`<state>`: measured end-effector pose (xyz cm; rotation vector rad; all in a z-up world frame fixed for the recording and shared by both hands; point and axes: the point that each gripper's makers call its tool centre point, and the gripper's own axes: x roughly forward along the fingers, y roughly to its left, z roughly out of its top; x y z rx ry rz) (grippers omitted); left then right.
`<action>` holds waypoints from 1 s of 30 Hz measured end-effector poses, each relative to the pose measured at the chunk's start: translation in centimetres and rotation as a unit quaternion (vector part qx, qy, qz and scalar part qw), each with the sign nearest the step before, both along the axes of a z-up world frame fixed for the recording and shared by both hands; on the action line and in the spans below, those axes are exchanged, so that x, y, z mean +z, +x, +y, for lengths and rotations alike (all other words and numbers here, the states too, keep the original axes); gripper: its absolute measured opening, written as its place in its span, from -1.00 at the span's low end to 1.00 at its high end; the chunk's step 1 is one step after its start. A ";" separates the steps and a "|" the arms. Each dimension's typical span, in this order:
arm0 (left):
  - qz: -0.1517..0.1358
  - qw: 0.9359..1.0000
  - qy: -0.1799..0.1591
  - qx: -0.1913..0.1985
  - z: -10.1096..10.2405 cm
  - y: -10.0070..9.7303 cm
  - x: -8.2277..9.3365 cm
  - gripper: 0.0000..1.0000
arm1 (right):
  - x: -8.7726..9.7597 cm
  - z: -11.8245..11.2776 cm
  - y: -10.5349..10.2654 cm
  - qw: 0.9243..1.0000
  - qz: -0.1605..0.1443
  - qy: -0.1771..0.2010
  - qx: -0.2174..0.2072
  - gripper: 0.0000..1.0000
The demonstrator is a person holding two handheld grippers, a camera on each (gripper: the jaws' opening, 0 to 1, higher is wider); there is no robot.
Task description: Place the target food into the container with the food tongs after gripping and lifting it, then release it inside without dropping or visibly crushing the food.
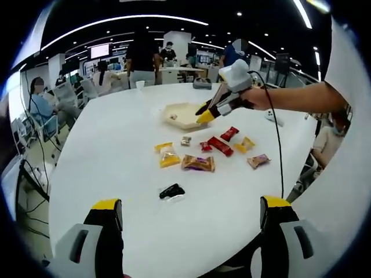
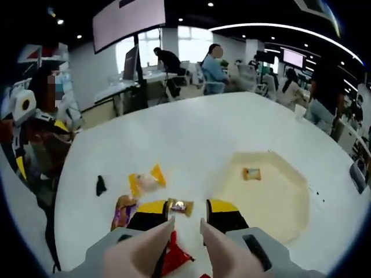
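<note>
My right gripper (image 2: 186,213) hovers over the white table (image 2: 191,133), jaws a little apart and holding nothing, above a small silver-wrapped snack (image 2: 180,206). A red packet (image 2: 174,255) lies below. The cream tray (image 2: 272,197) sits just beside, one snack (image 2: 251,173) inside. My left gripper (image 1: 191,214) waits with jaws spread wide, near a black packet (image 1: 172,190).
</note>
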<state>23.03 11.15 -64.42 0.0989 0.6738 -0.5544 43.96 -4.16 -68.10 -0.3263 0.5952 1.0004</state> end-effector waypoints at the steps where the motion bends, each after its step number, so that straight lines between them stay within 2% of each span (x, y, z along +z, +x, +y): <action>1: 0.000 1.000 0.000 0.000 0.0 0.0 0.0 0.99 | 0.0 0.0 0.0 1.000 -0.001 0.000 0.002 -0.49; 10: -0.004 1.000 0.001 0.011 0.9 0.1 0.2 0.99 | -0.7 0.8 0.1 0.999 -0.015 -0.021 0.033 -0.49; 24: 0.002 1.000 0.005 0.030 2.1 -0.6 0.0 0.99 | -2.5 2.5 -0.1 0.997 -0.007 -0.030 0.066 -0.49; 26: 0.002 0.999 0.005 0.036 2.6 -0.5 -0.1 0.99 | -2.7 2.9 -0.2 0.994 -0.024 -0.045 0.094 -0.49; 30: 0.003 0.999 0.004 0.040 2.8 -0.4 -0.1 0.99 | -3.0 3.2 -0.1 0.989 -0.039 -0.059 0.126 -0.49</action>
